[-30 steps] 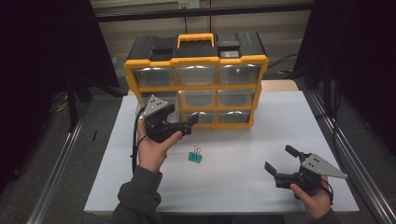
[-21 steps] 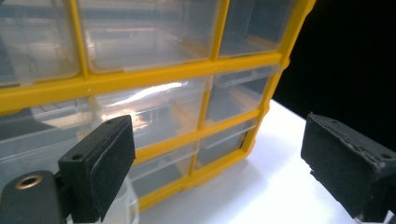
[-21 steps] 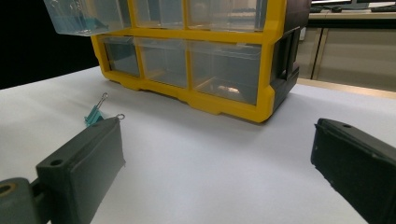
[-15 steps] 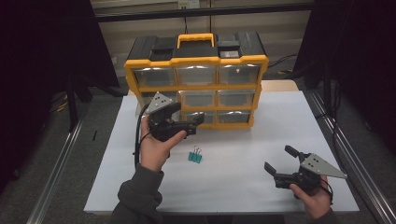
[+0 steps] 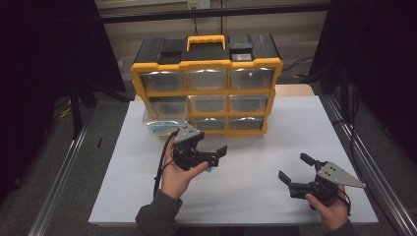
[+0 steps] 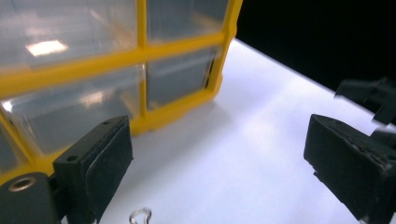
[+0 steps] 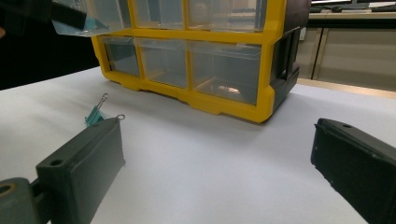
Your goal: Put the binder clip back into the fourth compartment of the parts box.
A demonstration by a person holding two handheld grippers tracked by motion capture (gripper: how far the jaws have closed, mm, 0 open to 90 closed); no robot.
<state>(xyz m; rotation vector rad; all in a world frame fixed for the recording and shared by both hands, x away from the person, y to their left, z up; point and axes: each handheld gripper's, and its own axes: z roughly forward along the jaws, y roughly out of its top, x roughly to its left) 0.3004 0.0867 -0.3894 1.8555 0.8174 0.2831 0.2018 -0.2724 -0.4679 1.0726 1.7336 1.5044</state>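
**Inspector:** At centre frame in the high view, the left gripper (image 5: 216,153) hangs just above the teal binder clip (image 5: 209,169), jaws spread wide and holding nothing. The clip lies on the white table (image 5: 255,196), in front of the yellow drawer cabinet (image 5: 206,93) and apart from it.

**Supervisor:** And the right gripper?

**Inspector:** Lower right of that frame, the right gripper (image 5: 291,168) rests low over the table, jaws likewise open and empty, well apart from the clip. In its own view, the clip (image 7: 95,115) sits at left, wire handles raised.

**Supervisor:** What step is in hand, in your judgement?

**Inspector:** Picking up the clip with the left gripper. One drawer (image 5: 160,123) at the cabinet's lower left stands pulled out, which is likely where the clip is bound.

**Supervisor:** Recommendations?

**Inspector:** In the left gripper view only a wire loop (image 6: 140,215) shows at the bottom edge, between the pads but low. I advise tipping the gripper down until the teal body sits between the pads, then closing on the body rather than the wire handles, which may swing or slip. Descend slowly; the clip is small and may skid on the smooth surface if one pad touches first.
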